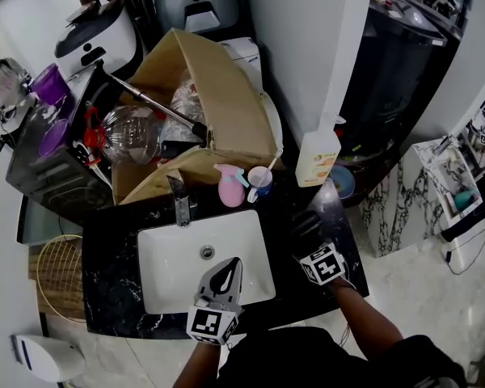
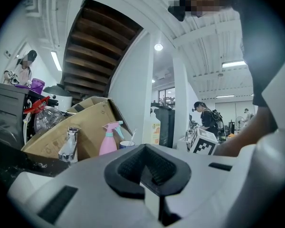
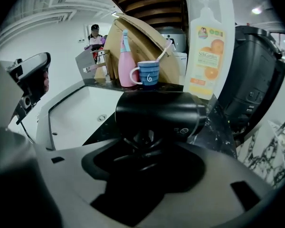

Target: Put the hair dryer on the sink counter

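The black hair dryer [image 3: 156, 114] fills the middle of the right gripper view, its handle between the jaws. My right gripper [image 3: 145, 144] is shut on it. From the head view the hair dryer [image 1: 311, 225] hangs over the black sink counter [image 1: 113, 249], just right of the white basin [image 1: 178, 265], with the right gripper [image 1: 314, 242] behind it. Whether it touches the counter I cannot tell. My left gripper [image 1: 226, 275] hovers over the basin's front edge, jaws together and empty; the left gripper view shows the left gripper [image 2: 149, 175] pressed shut.
At the counter's back stand a chrome faucet [image 1: 180, 200], a pink spray bottle [image 1: 230, 186], a blue striped mug [image 1: 259, 180] and an orange-labelled soap bottle [image 1: 318, 156]. A tilted cardboard box [image 1: 218, 95] looms behind. A wicker basket [image 1: 61, 277] sits at the left.
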Demonstrator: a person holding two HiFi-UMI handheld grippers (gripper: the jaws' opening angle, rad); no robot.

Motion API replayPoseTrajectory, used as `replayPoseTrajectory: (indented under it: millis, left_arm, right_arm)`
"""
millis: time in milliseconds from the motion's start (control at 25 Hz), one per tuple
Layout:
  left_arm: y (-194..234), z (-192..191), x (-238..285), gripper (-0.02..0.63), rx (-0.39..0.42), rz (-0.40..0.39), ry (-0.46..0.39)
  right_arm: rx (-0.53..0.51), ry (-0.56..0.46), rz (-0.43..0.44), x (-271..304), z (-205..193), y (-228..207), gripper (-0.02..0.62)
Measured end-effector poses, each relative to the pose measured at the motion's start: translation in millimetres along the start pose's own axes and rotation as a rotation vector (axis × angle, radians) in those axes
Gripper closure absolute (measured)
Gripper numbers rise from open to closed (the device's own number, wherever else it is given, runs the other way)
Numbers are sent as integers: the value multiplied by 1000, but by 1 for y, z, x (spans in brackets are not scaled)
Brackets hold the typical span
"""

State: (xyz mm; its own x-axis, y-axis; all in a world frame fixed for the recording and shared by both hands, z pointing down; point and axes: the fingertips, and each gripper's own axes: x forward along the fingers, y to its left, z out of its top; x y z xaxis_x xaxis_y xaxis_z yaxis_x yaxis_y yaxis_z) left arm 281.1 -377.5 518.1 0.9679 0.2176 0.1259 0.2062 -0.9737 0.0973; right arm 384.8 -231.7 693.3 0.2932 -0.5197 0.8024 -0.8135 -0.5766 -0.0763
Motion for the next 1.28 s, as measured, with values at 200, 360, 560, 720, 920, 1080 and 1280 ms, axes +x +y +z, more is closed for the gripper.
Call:
replayPoseTrajectory:
  millis: [200, 360, 560, 720, 920, 1080, 1280]
  left_arm:
    - [-1, 0, -2, 611, 8, -1, 7]
    - [-6, 2, -1, 609, 1, -2, 3]
    - [-19, 8, -1, 611, -4, -19, -3]
    - [-25, 17, 0, 611, -7, -15, -15]
    - [-27, 27, -1, 609, -17, -10, -36]
    - [-26, 29, -3, 609, 5, 3, -46]
    - [-24, 35, -6, 610, 56, 44, -64]
  right_arm:
    - [-21, -27, -8, -5, 1, 3, 318]
    - [-38, -98, -37, -28, 16, 1, 311]
    - [-84, -242, -49, -76, 45, 8, 311]
    - [-165, -416, -76, -114, 72, 22, 314]
    - [-204, -592, -80, -157, 96, 39, 369]
    - [-262, -697, -137, -185, 113, 49, 451]
    - [-265, -752, -157, -198, 116, 58, 559]
